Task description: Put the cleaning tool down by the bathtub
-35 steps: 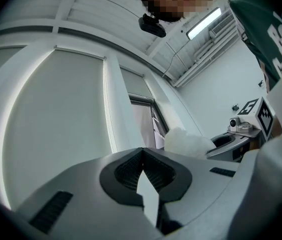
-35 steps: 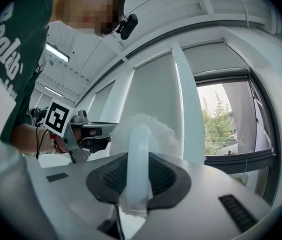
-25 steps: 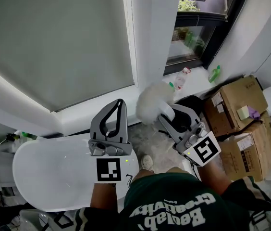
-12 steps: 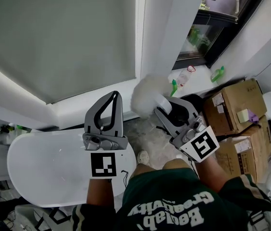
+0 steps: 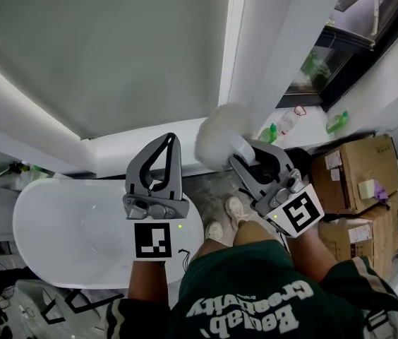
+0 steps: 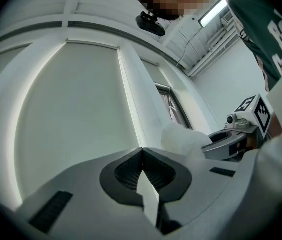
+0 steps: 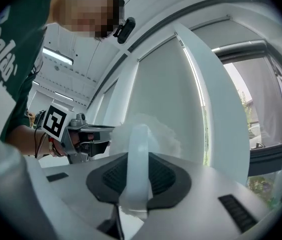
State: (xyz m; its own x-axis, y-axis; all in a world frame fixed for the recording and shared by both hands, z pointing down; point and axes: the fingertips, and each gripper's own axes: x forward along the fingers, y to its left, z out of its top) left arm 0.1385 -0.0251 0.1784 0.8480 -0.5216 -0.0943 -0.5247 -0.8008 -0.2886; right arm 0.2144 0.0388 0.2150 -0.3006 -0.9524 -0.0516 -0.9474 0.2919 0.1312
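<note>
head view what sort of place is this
Probably a bathroom, partly used for storage: a white oval bathtub stands by the wall, green plastic bottles sit on the white window sill, and brown cardboard boxes are stacked at the right.

White upside-down lettering on the dark green fabric shirt, just right of the white oval bathtub, seems to read "Beelab"; the rest is unclear.

Your grey plastic left claw points level ahead, its jaws pressed together on nothing. Just beside it, your grey plastic right claw angles slightly inward, clamped on the pale handle of the fluffy white cleaning tool.
</note>
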